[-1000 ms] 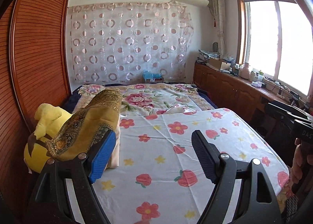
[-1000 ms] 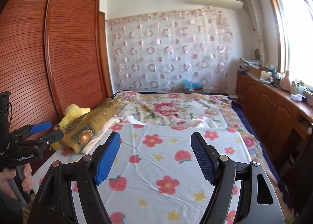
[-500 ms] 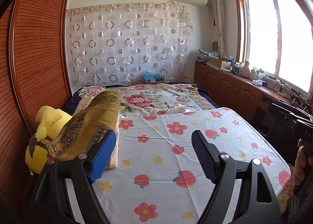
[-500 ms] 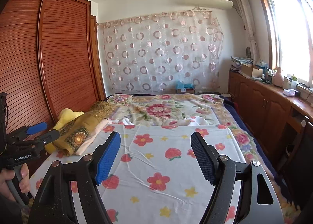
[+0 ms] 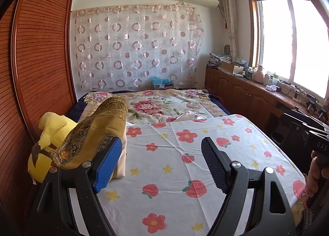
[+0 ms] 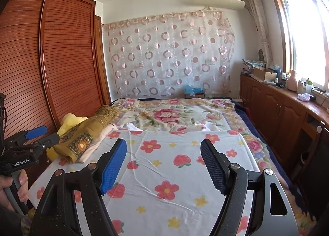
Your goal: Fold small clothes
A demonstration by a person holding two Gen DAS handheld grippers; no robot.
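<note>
Over the near end of the bed (image 5: 207, 110), both grippers hang with their jaws spread wide and nothing between them. The left gripper (image 5: 160, 166) points across the white flowered sheet (image 5: 185, 153) that covers the near half of the bed; the right gripper (image 6: 163, 166) does the same from a little further right, clear of the cloth. Beside the sheet's left edge, against the wooden wardrobe (image 6: 67, 67), lies a folded stack of clothes (image 6: 86, 141): a mustard-gold patterned piece on top of pale pink fabric. Behind that stack, toward the wardrobe, sits a yellow plush toy (image 5: 49, 131). In the right wrist view, a hand (image 6: 12, 188) grips the left gripper's handle just left of the sheet. Beyond the sheet, a rose-printed blanket (image 6: 174, 114) covers the far half of the bed.
</note>
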